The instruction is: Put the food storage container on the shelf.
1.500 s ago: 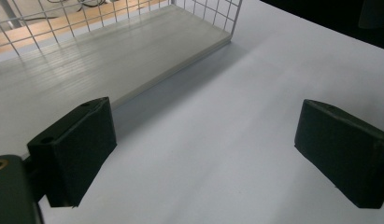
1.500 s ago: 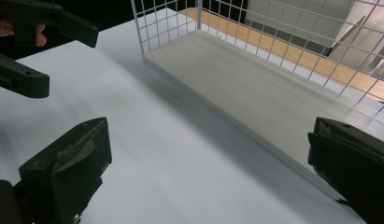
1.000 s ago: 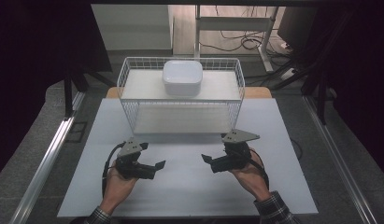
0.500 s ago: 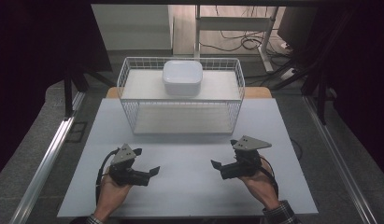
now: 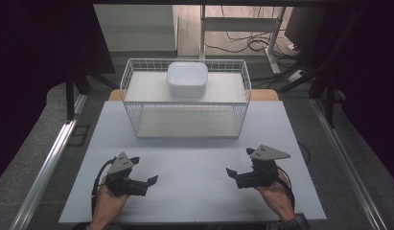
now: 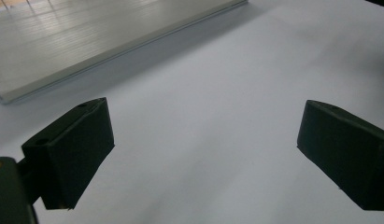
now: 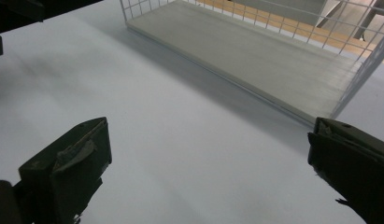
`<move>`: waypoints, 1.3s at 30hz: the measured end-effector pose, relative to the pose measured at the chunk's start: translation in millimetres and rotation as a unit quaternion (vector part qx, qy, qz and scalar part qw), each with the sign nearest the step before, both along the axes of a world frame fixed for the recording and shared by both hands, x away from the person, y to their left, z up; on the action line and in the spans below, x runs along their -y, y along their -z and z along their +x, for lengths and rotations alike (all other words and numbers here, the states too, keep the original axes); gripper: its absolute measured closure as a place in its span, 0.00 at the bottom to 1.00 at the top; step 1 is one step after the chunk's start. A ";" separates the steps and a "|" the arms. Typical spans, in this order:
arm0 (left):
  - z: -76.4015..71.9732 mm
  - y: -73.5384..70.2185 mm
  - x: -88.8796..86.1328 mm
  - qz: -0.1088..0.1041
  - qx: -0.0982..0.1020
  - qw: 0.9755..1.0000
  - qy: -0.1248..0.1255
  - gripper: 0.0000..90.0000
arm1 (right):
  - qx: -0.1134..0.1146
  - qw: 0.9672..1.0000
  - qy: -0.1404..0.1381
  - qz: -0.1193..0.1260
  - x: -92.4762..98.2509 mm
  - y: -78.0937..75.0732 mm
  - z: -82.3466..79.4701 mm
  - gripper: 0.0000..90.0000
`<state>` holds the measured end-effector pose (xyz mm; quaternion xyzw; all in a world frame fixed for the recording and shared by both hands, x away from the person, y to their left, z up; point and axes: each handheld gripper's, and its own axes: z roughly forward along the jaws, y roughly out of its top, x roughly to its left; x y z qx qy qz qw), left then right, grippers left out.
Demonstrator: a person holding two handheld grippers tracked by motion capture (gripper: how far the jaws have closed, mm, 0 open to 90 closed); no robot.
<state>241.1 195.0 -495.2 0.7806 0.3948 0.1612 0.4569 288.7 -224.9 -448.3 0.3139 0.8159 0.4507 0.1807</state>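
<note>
Black fingers stood wide apart on both tools and held nothing, which suited hands parked at the near edge of the surface (image 5: pixel 194 158), probably between moves. The left gripper (image 5: pixel 149 181) lay low over the white board, pointing inward toward the middle, and the right gripper (image 5: pixel 231 172) mirrored it, so the two faced each other with a bare stretch between them. In the left gripper view the fingers (image 6: pixel 73 149) framed only plain white board. Farther off, the white wire basket (image 5: pixel 185 98) sat across the surface, its long side turned toward the person, likely so either hand could reach in from above. Beyond that wall, the white lidded container (image 5: pixel 187 79) rested at the far rim of the basket, well apart from both grippers.
</note>
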 end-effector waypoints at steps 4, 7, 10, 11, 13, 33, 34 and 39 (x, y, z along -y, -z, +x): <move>-3.3 2.9 -3.2 0.002 -0.002 1.000 -0.001 0.04 | -0.001 1.000 0.007 -0.003 5.9 4.3 -1.9 0.00; -6.8 6.0 -6.7 0.001 -0.005 1.000 -0.005 0.04 | -0.003 1.000 0.015 -0.002 12.8 9.0 -3.9 0.00; -8.5 7.9 -8.1 0.003 -0.006 1.000 -0.008 0.04 | -0.003 1.000 0.023 -0.003 17.8 13.1 -5.2 0.00; -9.9 10.0 -9.5 0.007 -0.008 1.000 -0.010 0.03 | -0.003 1.000 0.025 -0.003 19.4 14.5 -5.6 0.00; -11.5 12.1 -9.8 0.014 -0.009 1.000 -0.013 0.03 | -0.004 1.000 0.030 -0.003 22.5 17.0 -6.9 0.00; -15.8 33.1 -6.2 0.062 -0.043 0.997 -0.013 0.02 | -0.032 0.997 0.049 -0.042 35.3 49.7 -9.6 0.00; -15.3 34.1 -6.0 0.064 -0.048 0.997 -0.015 0.02 | -0.036 0.997 0.049 -0.044 35.1 51.6 -9.0 0.00; -11.4 38.9 -5.6 0.073 -0.068 0.995 -0.017 0.02 | -0.057 0.995 0.049 -0.062 33.1 59.4 -6.8 0.00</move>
